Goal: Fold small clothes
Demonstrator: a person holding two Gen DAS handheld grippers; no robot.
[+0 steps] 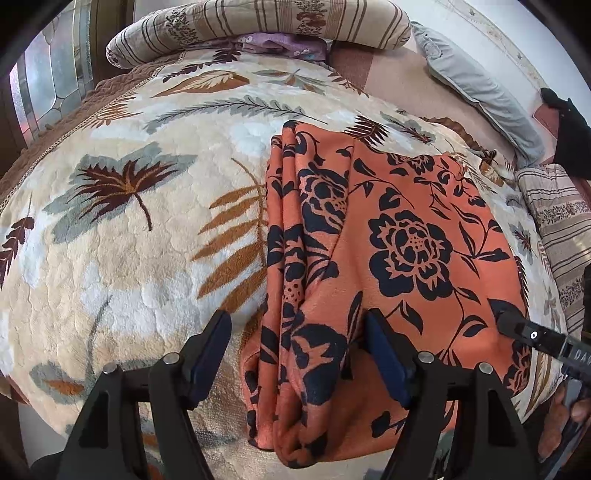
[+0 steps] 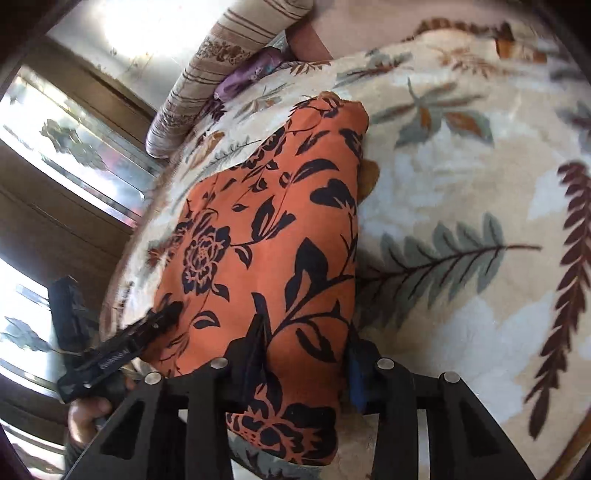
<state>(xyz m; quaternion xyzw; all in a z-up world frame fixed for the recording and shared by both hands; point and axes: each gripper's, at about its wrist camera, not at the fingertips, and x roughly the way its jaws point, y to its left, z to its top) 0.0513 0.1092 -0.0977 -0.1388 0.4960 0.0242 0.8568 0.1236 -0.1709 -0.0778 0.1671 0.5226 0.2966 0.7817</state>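
Note:
An orange garment with a black flower print (image 1: 399, 236) lies folded on a cream leaf-print blanket (image 1: 129, 240). Its left edge is bunched in several layers. My left gripper (image 1: 299, 343) is open, its fingers astride the garment's near left folds. My right gripper (image 2: 306, 343) is open too, its fingers on either side of the garment's (image 2: 266, 236) near end. The right gripper's tip shows in the left wrist view (image 1: 517, 326) on the garment's right edge; the left gripper's tip shows in the right wrist view (image 2: 162, 319) on the garment's left edge.
A striped floral bolster (image 1: 258, 26) and a purple cloth (image 1: 284, 42) lie at the bed's far end. A grey pillow (image 1: 480, 88) and a striped cushion (image 1: 561, 229) lie on the right. Glass-panelled doors (image 2: 66, 155) stand beside the bed.

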